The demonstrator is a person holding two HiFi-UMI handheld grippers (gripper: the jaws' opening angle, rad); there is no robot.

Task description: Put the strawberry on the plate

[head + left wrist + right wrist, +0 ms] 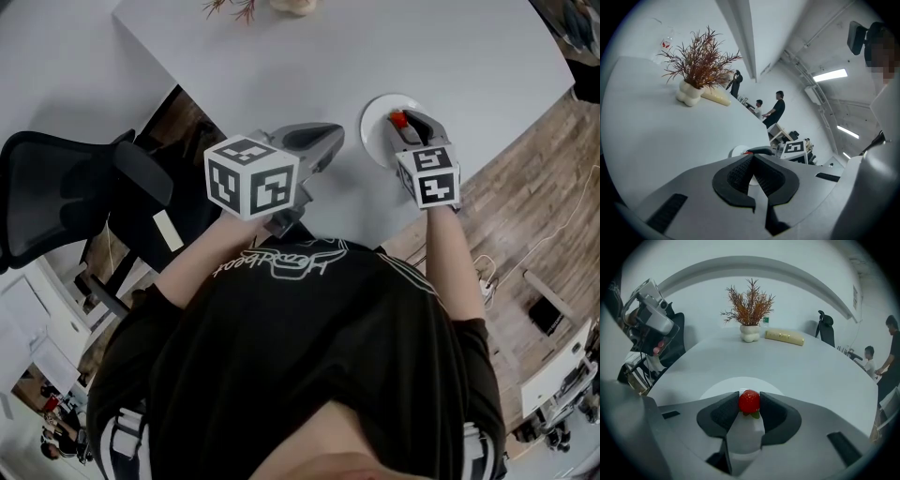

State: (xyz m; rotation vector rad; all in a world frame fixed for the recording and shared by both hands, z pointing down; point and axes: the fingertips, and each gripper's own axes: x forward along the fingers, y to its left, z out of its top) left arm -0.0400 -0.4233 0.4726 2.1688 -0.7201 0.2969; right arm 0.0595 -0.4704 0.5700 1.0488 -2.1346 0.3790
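The right claw point(749, 405) is clamped on the strawberry point(749, 401). Its pads pinch the fruit's two sides right at the tips, and the green leaf end faces back toward the claw's body. A tip grip like this probably leaves the berry free to drop cleanly once the pads part. The claw hangs over the white plate point(717, 386), which sits near the table point(281, 66) edge, so the fruit is above its target; whether it touches the plate I cannot tell. The left claw point(753, 161) has its pads together on nothing. It is held off to the side above the table, apparently just kept clear.
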